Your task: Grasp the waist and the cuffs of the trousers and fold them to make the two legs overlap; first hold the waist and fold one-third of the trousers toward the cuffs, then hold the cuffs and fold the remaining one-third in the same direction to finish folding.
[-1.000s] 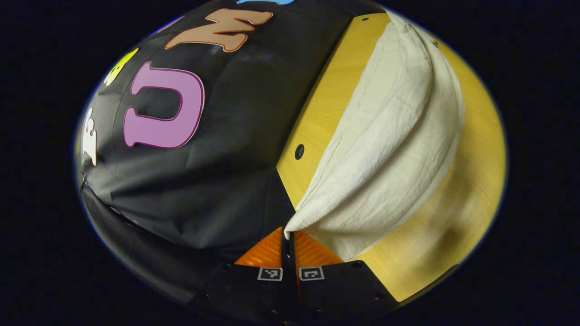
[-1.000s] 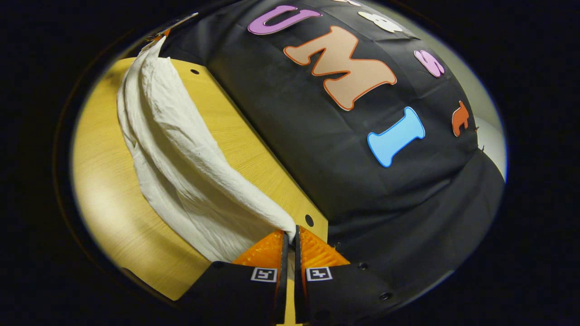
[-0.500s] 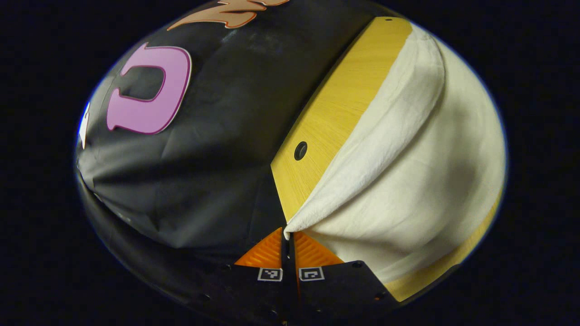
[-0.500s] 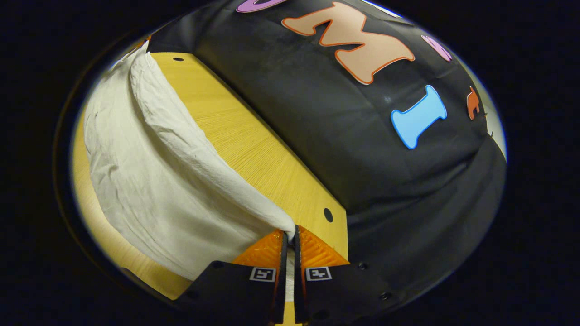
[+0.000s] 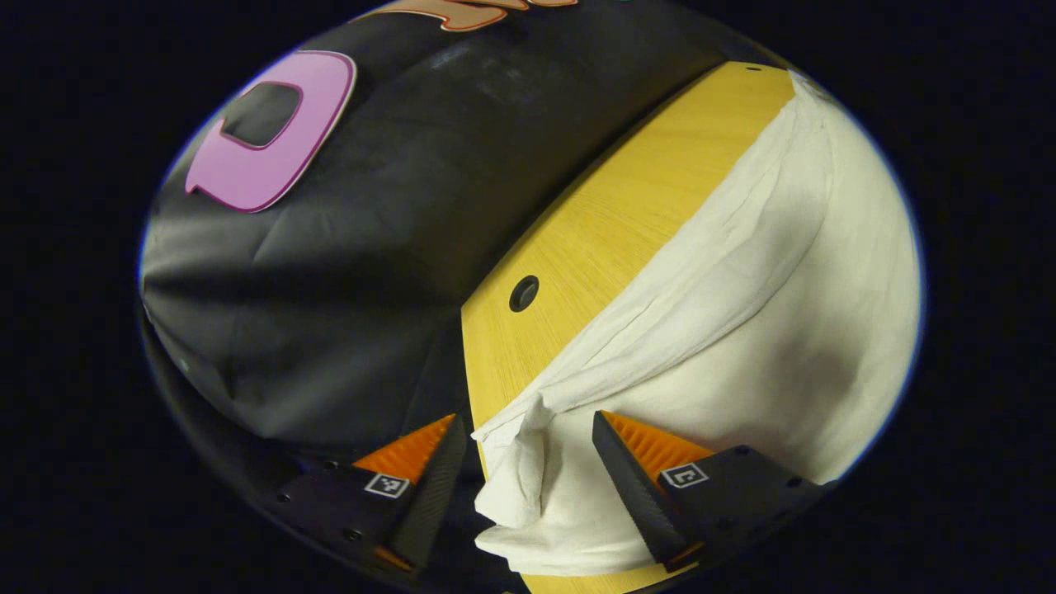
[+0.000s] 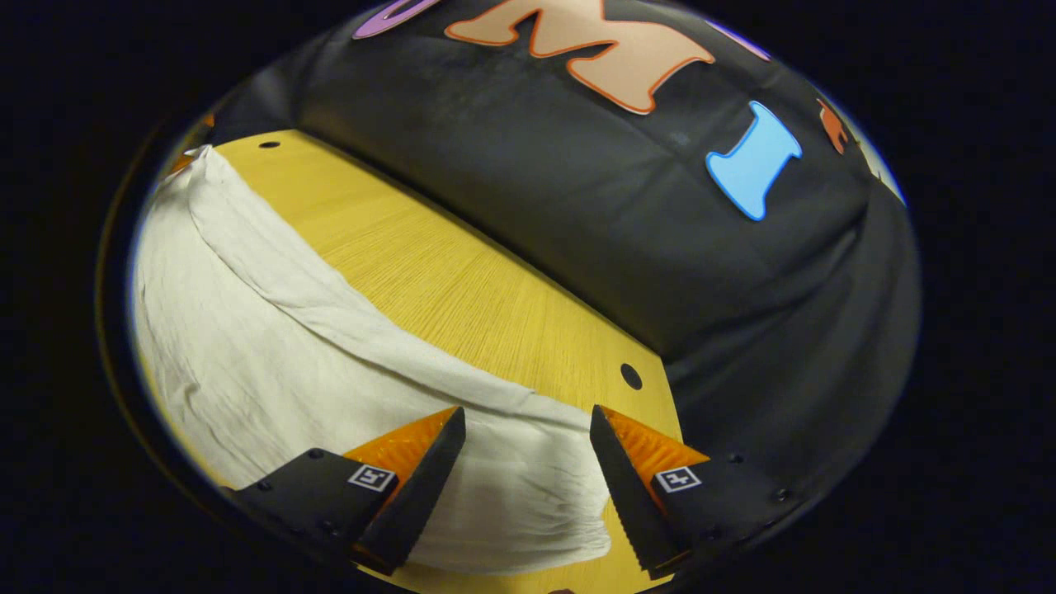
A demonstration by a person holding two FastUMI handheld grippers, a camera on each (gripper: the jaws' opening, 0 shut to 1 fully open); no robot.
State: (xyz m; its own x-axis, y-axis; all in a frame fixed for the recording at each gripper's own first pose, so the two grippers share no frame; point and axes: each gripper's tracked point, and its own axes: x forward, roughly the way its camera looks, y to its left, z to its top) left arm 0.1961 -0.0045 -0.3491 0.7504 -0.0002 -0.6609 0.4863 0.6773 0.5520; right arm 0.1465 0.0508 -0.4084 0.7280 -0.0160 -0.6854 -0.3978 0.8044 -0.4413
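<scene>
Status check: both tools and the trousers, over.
Left tool open, fabric corner loose between its fingers. Right tool open over the cloth edge. White trousers lying on the wooden table. Nothing in the way.

The white trousers [image 5: 742, 330] lie flat and folded, one crumpled corner between the fingers [image 5: 627, 478], touching neither.
</scene>
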